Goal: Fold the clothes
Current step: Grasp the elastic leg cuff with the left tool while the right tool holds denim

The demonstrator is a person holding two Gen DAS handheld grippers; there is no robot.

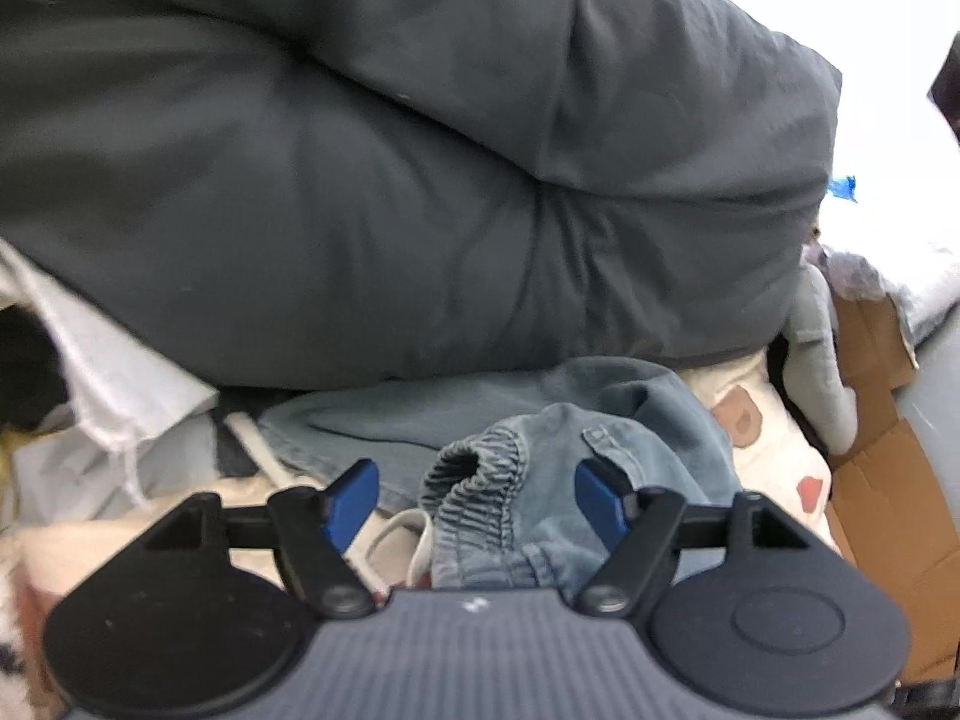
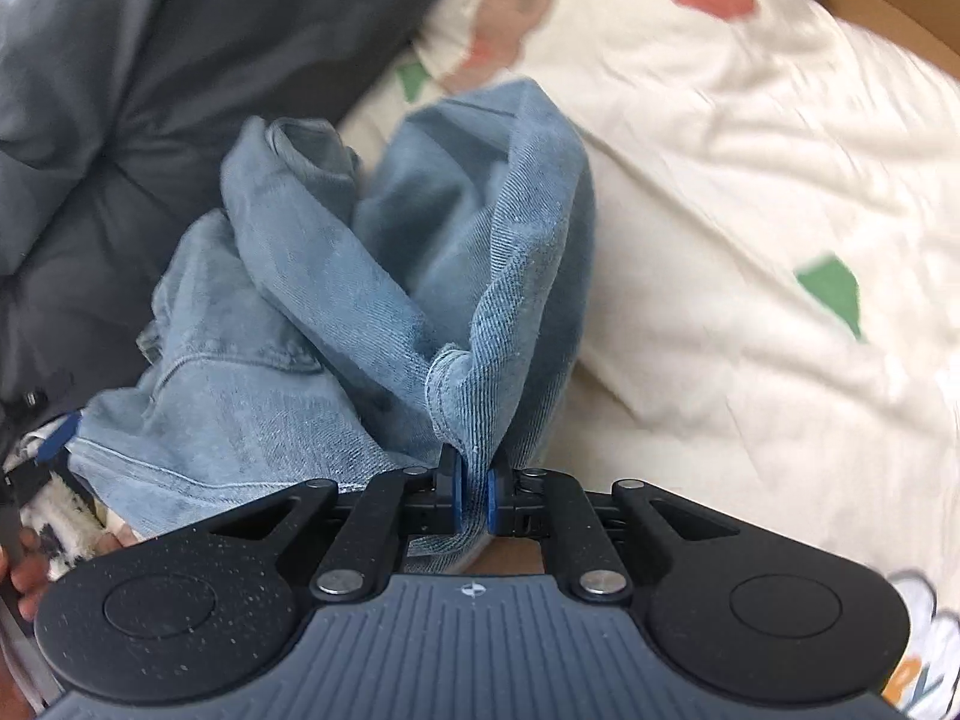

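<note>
A: What does the garment look like?

B: It is a pair of faded light-blue denim trousers (image 2: 336, 300) with a gathered elastic waistband (image 1: 474, 468) and a white drawstring (image 1: 396, 534). It lies crumpled, not flat, on a cream bedsheet printed with red, green and brown shapes (image 2: 750, 180). In the right wrist view the bunched cloth fills the middle, with one twisted fold rising toward 12 o'clock.

A: How many things do you count?

B: One pair of trousers. One big dark grey padded quilt (image 1: 390, 168), which sits at 12 o'clock of the trousers in the left wrist view and at 10 o'clock in the right one. One brown cardboard box (image 1: 882, 480) at 3 o'clock in the left wrist view. Two grippers, each with two blue pads.

A: And the grippers?

B: The right gripper (image 2: 474, 498) points steeply down, and its jaws are pinched narrow on a stitched hem edge of the trousers, the cloth squeezed between both pads. The left gripper (image 1: 474, 504) tilts down less steeply. Its jaws stand wide, with the waistband lying between them, and neither pad presses on it. A person's fingers (image 2: 27, 576) show at 8 o'clock in the right wrist view.
</note>
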